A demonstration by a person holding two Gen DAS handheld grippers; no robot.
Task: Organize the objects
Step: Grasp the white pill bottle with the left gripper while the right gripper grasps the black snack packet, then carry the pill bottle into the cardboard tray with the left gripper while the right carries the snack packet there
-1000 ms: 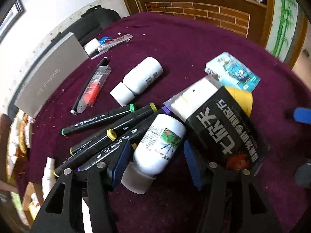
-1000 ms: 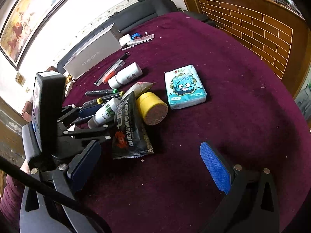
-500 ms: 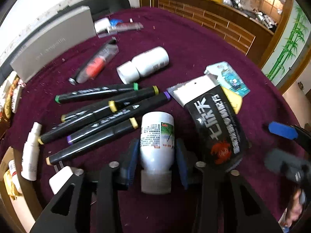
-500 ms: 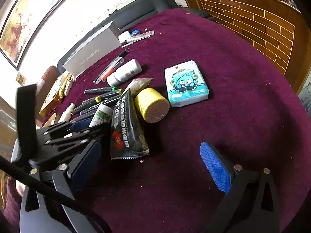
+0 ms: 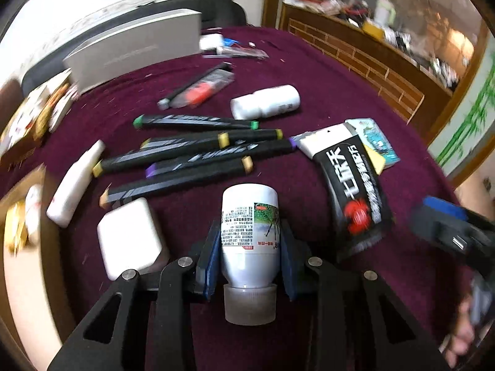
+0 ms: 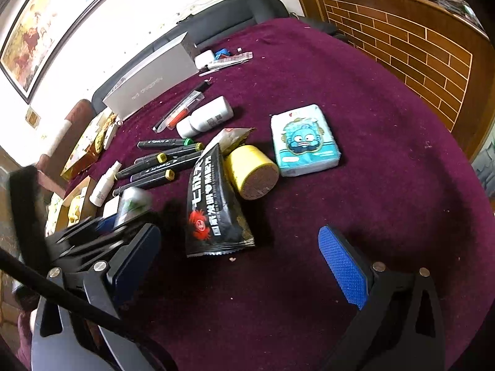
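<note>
2 grippers: both over the maroon tablecloth (image 6: 386, 142).
Left gripper (image 5: 249, 247): jaws have just been closing; blue pads (image 5: 213, 253) now press both sides of the white bottle (image 5: 250, 228).
Bottle: lies lengthwise between the jaws, translucent cap (image 5: 250, 306) toward the camera, base pointing at the markers (image 5: 191, 154).
Bottle place: near edge of the cloth, left part, just beside a white square block (image 5: 128, 238).
Right gripper (image 6: 241, 247): jaws spread wide, nothing between them, only bare cloth.
Black pouch (image 6: 213, 204): flat, just ahead of the right gripper's left finger.
Yellow tub (image 6: 250, 170): on its side, touching the pouch.
Tissue pack (image 6: 304, 139): beside the tub, mid-cloth.
Grey box (image 6: 151, 83): far left edge.
</note>
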